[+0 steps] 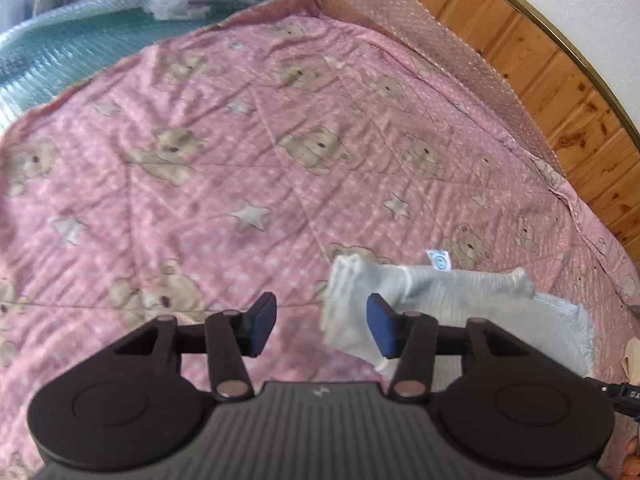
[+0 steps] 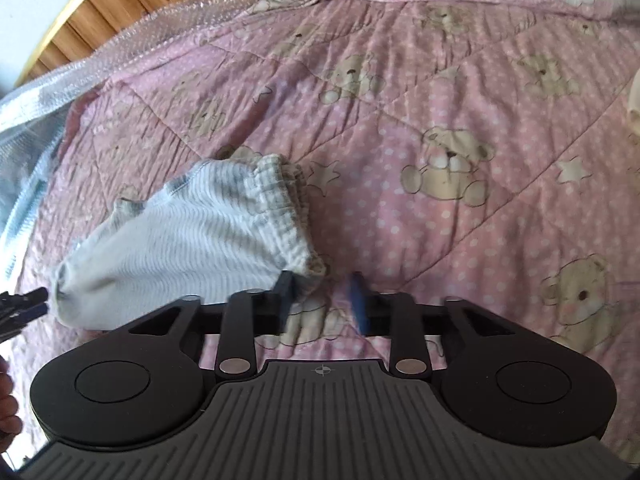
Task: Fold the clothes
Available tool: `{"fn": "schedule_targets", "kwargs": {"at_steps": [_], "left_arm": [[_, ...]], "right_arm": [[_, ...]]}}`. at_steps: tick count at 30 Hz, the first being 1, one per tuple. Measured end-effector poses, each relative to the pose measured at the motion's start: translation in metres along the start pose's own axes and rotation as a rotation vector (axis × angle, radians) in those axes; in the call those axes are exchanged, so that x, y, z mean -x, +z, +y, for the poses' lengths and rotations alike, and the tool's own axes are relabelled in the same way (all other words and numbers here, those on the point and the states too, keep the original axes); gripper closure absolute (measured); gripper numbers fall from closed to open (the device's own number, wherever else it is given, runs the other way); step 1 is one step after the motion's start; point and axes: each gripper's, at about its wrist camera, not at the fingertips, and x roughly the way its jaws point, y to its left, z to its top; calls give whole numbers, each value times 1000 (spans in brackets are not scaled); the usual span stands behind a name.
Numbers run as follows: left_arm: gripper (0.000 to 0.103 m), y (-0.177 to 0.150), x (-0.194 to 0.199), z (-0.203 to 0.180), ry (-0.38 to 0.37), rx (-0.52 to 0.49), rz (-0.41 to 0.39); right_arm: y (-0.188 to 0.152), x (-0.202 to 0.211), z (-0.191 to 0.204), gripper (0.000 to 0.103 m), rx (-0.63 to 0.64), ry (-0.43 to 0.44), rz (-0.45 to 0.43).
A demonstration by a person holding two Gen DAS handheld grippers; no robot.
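A small white ribbed garment with an elastic waistband lies crumpled on the pink teddy-bear quilt. A small blue-and-white label shows at its far edge. My left gripper is open low over the quilt, and the garment's left end lies between its fingers against the right pad. My right gripper is open too. Its left fingertip sits at the waistband corner, with bare quilt in the gap. The left gripper's tip shows at the garment's other end.
A wood-panelled wall runs behind the bed. Bubble wrap edges the quilt, and a teal cover under plastic lies at the far left. Wide quilt spreads right of the garment. A person's hand is at the frame edge.
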Motion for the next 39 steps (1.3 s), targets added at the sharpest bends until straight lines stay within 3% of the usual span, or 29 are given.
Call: {"fn": "schedule_targets", "kwargs": {"at_steps": [2,4,7,10,12,14,19,22,25,27,28,30,32,33,36,39], "left_arm": [[55,5,15,6,2,30,-40],[56,14,21,-3,-66,18,-72],[56,16,-1,-41,-176,-74,-12],[58,8,-37,-62,-134,-171,42],[65,3,-53,-61,-97,-202,53],[65,3,-55,-57,-108,-204,46],[60,4,-50,-57,-89,-188,93],[60,-3,-49,-61,-69,-237,79],[60,-5,-47,-66,-51,-260,78],[60,-4,-47,-68,-41,-264,81],[60,-5,-47,-69,-34,-265,82],[58,-6,-45,-72,-20,-266,81],[57,-8,-45,-76,-3,-291,77],[57,-10,-45,-78,8,-312,74],[57,-14,-46,-86,45,-371,67],[56,-15,-34,-90,85,-343,60]], "right_arm": [[4,20,10,50,44,-54,-86],[11,34,28,54,94,-45,-172],[25,12,64,68,192,50,-150],[30,-34,82,79,264,27,-76],[27,-56,76,89,279,-9,-57],[24,-48,78,91,274,6,-68],[14,-15,87,82,251,67,-106],[-6,-29,88,82,303,66,-38],[-7,-27,84,94,333,58,-40],[-7,-23,82,95,351,56,-50],[-7,-21,81,91,361,56,-55],[-6,-17,80,69,379,54,-65],[-6,-13,78,57,398,52,-75],[-6,-11,77,59,407,51,-80],[-5,-6,74,79,435,48,-94],[-4,0,71,77,463,45,-109]]}}
